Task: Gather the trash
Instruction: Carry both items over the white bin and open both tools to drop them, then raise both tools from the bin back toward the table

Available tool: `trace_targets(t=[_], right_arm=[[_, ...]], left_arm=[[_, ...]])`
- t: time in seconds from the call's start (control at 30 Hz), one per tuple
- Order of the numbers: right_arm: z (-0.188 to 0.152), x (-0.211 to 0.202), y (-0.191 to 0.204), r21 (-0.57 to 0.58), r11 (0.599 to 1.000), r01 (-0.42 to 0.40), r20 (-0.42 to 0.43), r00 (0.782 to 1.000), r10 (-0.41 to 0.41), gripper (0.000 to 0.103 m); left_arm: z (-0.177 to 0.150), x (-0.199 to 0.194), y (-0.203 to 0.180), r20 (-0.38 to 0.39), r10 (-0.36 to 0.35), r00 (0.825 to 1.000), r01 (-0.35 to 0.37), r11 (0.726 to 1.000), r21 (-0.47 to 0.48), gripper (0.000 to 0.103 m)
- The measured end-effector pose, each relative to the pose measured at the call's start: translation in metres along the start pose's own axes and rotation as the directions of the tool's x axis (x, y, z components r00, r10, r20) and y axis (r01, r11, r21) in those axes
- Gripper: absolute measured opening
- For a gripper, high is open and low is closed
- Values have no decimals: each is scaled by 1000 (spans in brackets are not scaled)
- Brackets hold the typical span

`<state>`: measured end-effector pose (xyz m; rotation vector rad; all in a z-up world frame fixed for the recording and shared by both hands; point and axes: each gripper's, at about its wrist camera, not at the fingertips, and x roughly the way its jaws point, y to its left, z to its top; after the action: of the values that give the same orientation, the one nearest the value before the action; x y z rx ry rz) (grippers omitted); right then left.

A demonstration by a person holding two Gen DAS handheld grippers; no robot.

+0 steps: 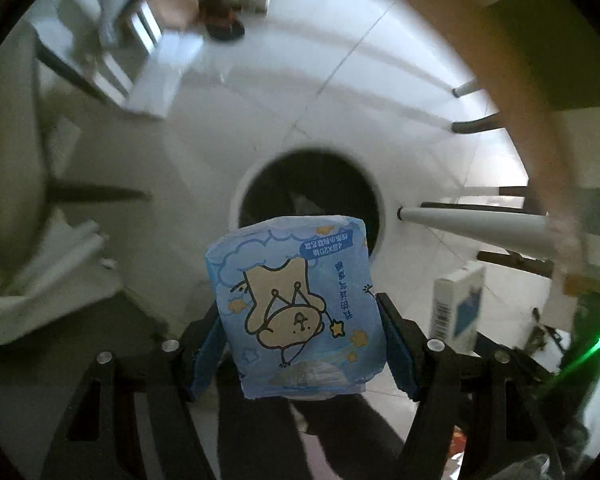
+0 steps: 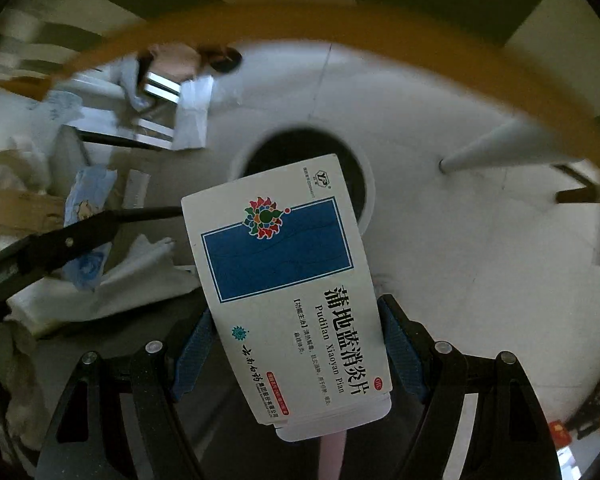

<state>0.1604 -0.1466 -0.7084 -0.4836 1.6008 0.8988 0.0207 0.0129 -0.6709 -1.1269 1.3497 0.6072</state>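
Note:
My left gripper [image 1: 300,320] is shut on a blue tissue pack [image 1: 296,308] with a cartoon bear, held above the floor near a white round bin [image 1: 236,196] with a dark opening. My right gripper [image 2: 296,336] is shut on a white and blue medicine box [image 2: 284,280], held in front of the same bin [image 2: 364,184]. The medicine box also shows at the right of the left wrist view [image 1: 458,308]. The tissue pack and the left gripper's fingers [image 2: 76,236] show at the left of the right wrist view.
A round wooden table edge [image 1: 512,80] curves overhead on white legs [image 1: 472,224]. White cloth [image 1: 32,280] lies at the left. White tiled floor [image 1: 320,60] surrounds the bin. Chair frames and shoes [image 1: 220,20] stand farther off.

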Motion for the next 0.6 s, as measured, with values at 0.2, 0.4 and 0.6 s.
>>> trace_targets(t=[0.2, 0.4, 0.6], right_arm=[[14, 101, -22, 2, 1000, 14, -14, 1000, -14, 81], [54, 166, -11, -9, 1000, -7, -41, 999, 7, 85], [52, 165, -6, -32, 998, 49, -11, 999, -49, 103]], left_arm=[[21, 77, 26, -76, -105, 992, 102, 994, -36, 87], [17, 80, 33, -42, -42, 998, 39, 997, -73, 97], [2, 65, 28, 56, 235, 970, -236, 972, 16, 98]])
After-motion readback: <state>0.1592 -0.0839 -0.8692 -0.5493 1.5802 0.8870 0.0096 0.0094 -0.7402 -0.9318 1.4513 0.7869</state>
